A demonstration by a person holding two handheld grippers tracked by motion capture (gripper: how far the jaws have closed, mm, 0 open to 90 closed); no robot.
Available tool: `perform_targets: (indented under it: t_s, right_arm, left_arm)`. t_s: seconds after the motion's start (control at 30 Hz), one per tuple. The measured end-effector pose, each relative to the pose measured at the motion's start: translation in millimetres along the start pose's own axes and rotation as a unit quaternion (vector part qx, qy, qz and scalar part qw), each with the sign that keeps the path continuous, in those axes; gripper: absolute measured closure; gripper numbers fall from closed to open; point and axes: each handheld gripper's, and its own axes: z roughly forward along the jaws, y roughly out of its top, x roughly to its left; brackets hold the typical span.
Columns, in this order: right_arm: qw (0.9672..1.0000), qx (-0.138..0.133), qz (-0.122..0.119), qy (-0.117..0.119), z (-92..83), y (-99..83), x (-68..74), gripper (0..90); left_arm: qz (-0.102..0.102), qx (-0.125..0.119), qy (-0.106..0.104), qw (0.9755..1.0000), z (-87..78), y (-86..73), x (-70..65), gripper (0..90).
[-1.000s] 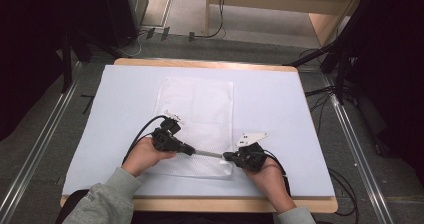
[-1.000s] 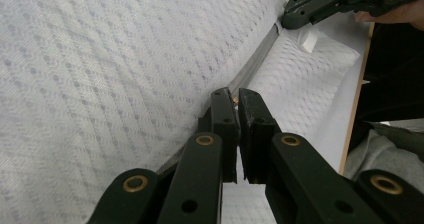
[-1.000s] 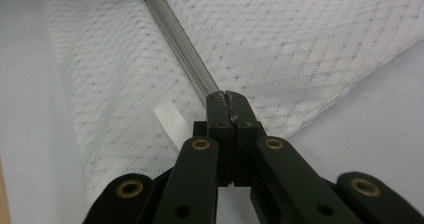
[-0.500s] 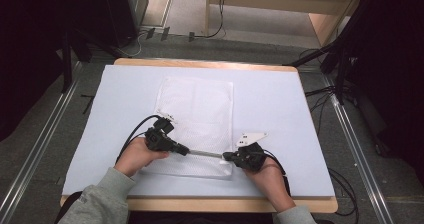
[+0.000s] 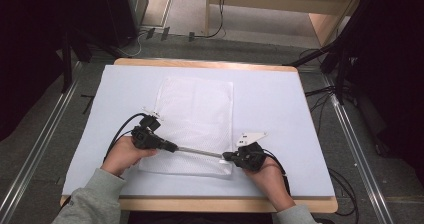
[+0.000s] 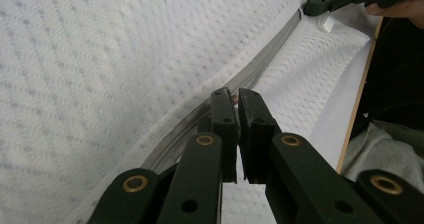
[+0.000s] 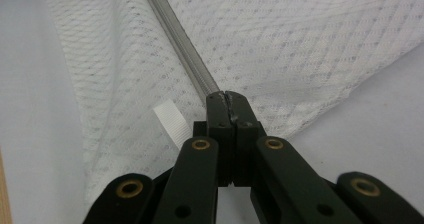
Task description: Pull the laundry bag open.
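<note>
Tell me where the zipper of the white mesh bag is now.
In the high view, the zipper runs along the near end of the mesh bag, stretched between the left gripper and the right gripper.

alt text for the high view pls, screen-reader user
Two hands each hold a hand-held gripper, left and right, both shut on the grey zipper along the near edge of a white mesh bag lying flat on a pale blue table.
</note>
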Motion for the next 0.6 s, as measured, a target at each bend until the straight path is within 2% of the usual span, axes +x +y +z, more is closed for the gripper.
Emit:
perform_targets:
  t_s: [0.1, 0.17, 0.27, 0.6]
  right_arm:
    - [1.0000, 0.000, 0.001, 0.000, 0.0, -0.1, 0.1, 90.0]
    - [1.0000, 0.000, 0.003, 0.000, -0.2, -0.1, 0.1, 90.0]
    - [1.0000, 0.001, 0.001, 0.001, -0.2, 0.1, -0.4, 90.0]
    - [1.0000, 0.005, 0.000, 0.008, 0.0, 1.2, -2.1, 90.0]
  left_arm:
    - [0.004, -0.006, 0.002, 1.0000, -3.9, -2.2, 1.5, 87.9]
    - [-0.001, -0.009, -0.002, 1.0000, -5.0, -3.5, 1.8, 87.9]
    - [0.002, -0.005, 0.004, 1.0000, -5.8, -4.7, 2.8, 87.9]
    - [-0.010, -0.010, 0.008, 0.9999, -15.4, -12.6, 10.1, 87.8]
